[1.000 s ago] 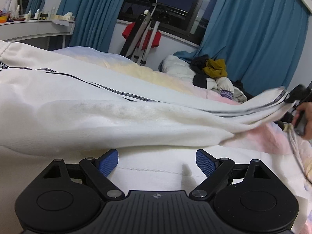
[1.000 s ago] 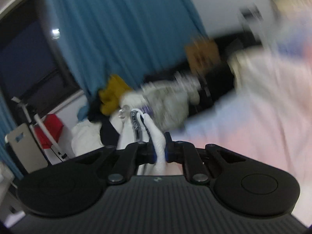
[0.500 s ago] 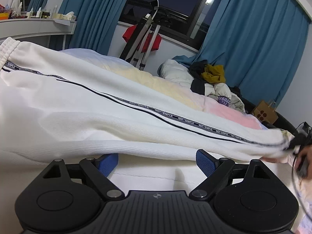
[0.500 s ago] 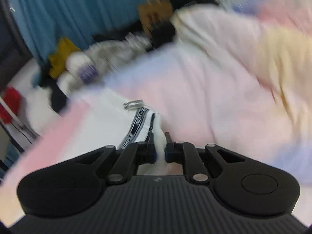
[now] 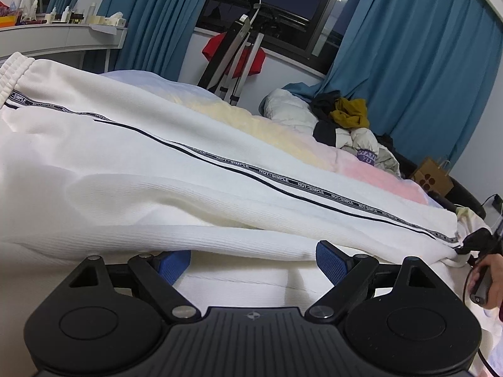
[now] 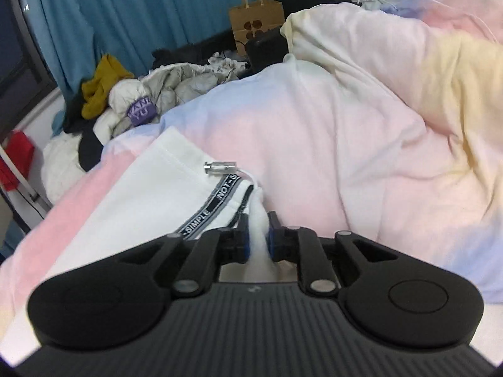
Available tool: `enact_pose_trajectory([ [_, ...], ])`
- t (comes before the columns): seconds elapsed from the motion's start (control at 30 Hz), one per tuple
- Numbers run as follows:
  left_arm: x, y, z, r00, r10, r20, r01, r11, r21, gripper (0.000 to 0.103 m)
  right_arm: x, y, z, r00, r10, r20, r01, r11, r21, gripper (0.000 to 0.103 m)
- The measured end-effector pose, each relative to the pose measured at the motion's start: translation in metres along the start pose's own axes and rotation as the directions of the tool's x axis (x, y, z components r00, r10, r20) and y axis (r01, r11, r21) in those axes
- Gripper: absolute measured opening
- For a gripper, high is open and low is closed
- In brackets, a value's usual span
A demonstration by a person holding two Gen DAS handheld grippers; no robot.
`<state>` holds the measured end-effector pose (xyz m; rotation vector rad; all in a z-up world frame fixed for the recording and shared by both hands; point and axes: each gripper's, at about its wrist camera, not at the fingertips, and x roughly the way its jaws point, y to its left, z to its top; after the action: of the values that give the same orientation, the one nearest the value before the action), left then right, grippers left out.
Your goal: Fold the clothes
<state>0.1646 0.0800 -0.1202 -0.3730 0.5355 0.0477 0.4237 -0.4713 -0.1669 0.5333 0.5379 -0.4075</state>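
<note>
White track trousers point(image 5: 195, 169) with a black lettered side stripe lie stretched across the bed, elastic waistband point(image 5: 12, 69) at far left and leg hem point(image 5: 446, 235) at far right. My left gripper point(image 5: 253, 260) is open, and the lower fold of the trousers drapes over its blue fingertips point(image 5: 331, 260). My right gripper point(image 6: 257, 237) is shut on a pinch of the white hem. The striped leg end point(image 6: 176, 188) and a metal cord tip point(image 6: 220, 167) lie flat just ahead of it. In the left wrist view the right gripper point(image 5: 478, 240) and a hand point(image 5: 492, 278) show at the hem.
A pastel pink, yellow and blue duvet point(image 6: 345, 132) covers the bed and bunches high at the right. A pile of clothes point(image 5: 352, 132) sits at the far edge. Also in view: a paper bag point(image 6: 254, 22), blue curtains point(image 5: 408, 72), a rack with a red garment point(image 5: 235, 53), a dressing table point(image 5: 63, 37).
My right gripper has swung down and outward with the hem, so the leg that hung raised a second ago now lies straight and flat on the bed. My left gripper has hardly moved.
</note>
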Motion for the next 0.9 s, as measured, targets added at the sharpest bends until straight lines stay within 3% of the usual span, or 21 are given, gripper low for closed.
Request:
enact_pose_trajectory([
  [0.07,0.001,0.000,0.000,1.000,0.001,-0.002,-0.001,1.000,0.000,0.089,-0.008,-0.004,0.000,1.000,0.031,0.007,-0.031,0.999,0.014,0.029],
  [0.23,-0.001,-0.002,0.000,1.000,-0.003,0.001,0.003,1.000,0.007,0.089,-0.038,-0.003,0.012,0.996,0.089,0.020,-0.090,0.996,0.019,0.067],
  [0.43,-0.010,-0.004,0.004,1.000,-0.030,-0.005,0.030,1.000,0.005,0.089,-0.100,0.004,-0.009,0.992,0.129,0.001,-0.128,0.987,-0.099,0.068],
  [0.67,-0.034,0.011,0.017,0.999,-0.046,-0.028,0.045,0.998,-0.043,0.089,-0.187,-0.002,-0.060,0.979,0.199,-0.040,-0.202,0.974,-0.101,0.068],
  [0.83,-0.083,0.038,0.017,0.998,0.023,-0.053,-0.022,0.999,0.027,0.089,-0.234,-0.012,-0.079,0.971,0.205,-0.120,-0.217,0.972,-0.094,0.068],
  [0.9,-0.102,0.043,0.022,0.998,0.058,-0.034,-0.057,0.997,0.051,0.089,-0.251,-0.014,-0.080,0.972,0.209,-0.109,-0.223,0.966,-0.134,0.068],
])
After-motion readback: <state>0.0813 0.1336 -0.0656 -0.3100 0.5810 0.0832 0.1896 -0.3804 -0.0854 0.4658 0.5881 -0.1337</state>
